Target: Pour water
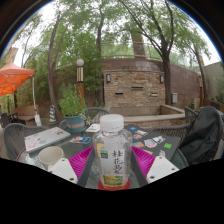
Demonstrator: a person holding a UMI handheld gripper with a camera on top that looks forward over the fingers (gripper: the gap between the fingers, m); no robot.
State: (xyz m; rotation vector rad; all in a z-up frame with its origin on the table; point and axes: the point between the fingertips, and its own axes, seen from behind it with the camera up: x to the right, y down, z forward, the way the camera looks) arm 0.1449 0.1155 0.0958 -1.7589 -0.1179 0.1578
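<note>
Standing on garden table [150, 135]: bottle [113, 150], between hand-held gripper [113, 162] fingers.

Gripper [113, 163]: two fingers w/ magenta pads [82, 160] on inner faces, pale whitish outer parts at each side. Finger bodies otherwise dark, details too small to tell.

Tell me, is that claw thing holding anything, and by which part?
Yes: the gripper holds a plastic bottle with a white cap, its pink-padded fingers pressing the labelled body from both sides.
</note>
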